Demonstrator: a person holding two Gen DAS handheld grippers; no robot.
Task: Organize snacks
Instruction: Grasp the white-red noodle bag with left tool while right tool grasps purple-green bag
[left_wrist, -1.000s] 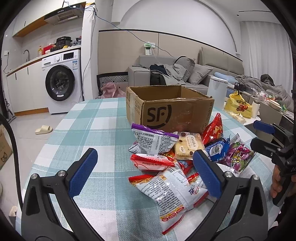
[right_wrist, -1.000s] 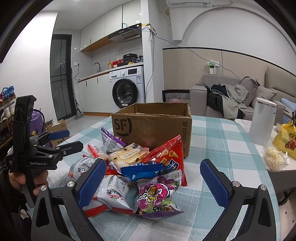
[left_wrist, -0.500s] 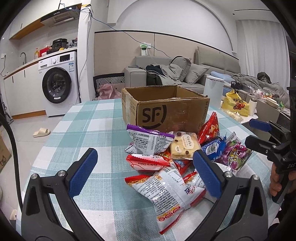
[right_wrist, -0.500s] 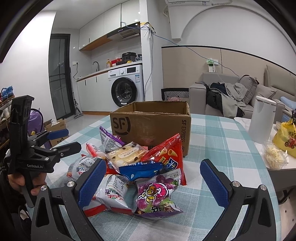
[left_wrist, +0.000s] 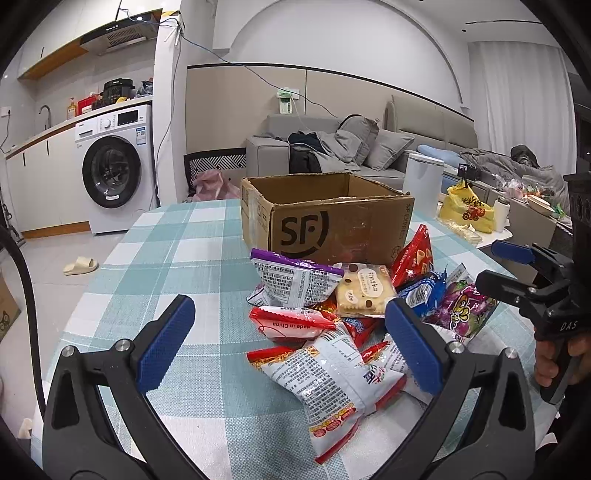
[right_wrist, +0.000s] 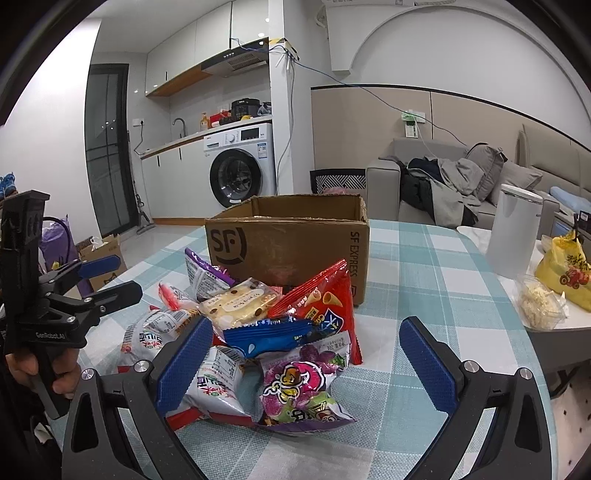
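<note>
Two tools gaping wide and empty, left tool (left_wrist: 290, 341) above checked tabletop (left_wrist: 166, 258), snack packets (left_wrist: 332, 317) heaped mid-table touching cardboard box (left_wrist: 325, 218) behind, right tool (right_wrist: 306, 356) over purple packet (right_wrist: 304, 384)

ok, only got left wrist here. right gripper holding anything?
Observer: No. The right gripper is open, with nothing between its pads.
Operator: What's closest to it?
Observer: The purple gummy packet, at the pile's near edge, with the blue packet just behind it.
Operator: That blur by the yellow bag?
Observer: A clear bag of pale shreds, beside it on the white side table.
</note>
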